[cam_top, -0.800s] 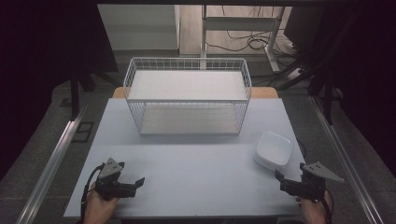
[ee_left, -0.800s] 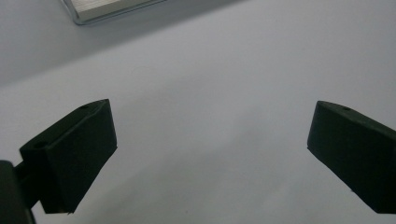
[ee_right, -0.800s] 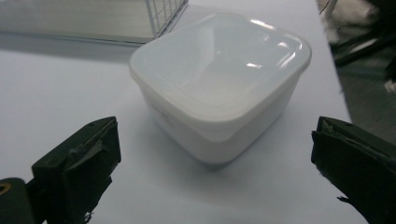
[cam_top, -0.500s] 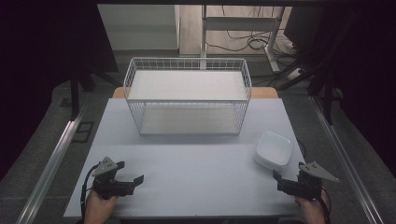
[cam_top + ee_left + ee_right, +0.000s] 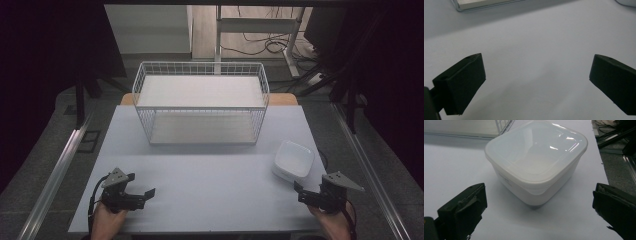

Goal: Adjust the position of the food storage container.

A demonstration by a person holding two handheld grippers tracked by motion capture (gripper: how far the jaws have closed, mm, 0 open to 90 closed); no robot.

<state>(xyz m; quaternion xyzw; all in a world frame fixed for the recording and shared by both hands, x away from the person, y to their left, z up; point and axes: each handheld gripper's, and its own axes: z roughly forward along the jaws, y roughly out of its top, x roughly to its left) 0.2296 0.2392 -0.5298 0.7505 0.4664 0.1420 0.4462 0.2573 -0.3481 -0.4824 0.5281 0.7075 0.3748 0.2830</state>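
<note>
Both tools had drifted slightly across the pale worktop (image 5: 210,185) toward the person. From above, left tool (image 5: 142,194) and right tool (image 5: 300,192) gaped empty. Ahead of the right tool's spread jaws sat an untouched lidded white plastic container (image 5: 535,162), near the white wire basket (image 5: 200,102).

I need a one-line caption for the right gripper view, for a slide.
Open right hand-held gripper facing a lidded white plastic container on the white table.

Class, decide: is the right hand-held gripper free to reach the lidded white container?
Probably yes: the right hand-held gripper is open, facing the white container with bare table between.
</note>
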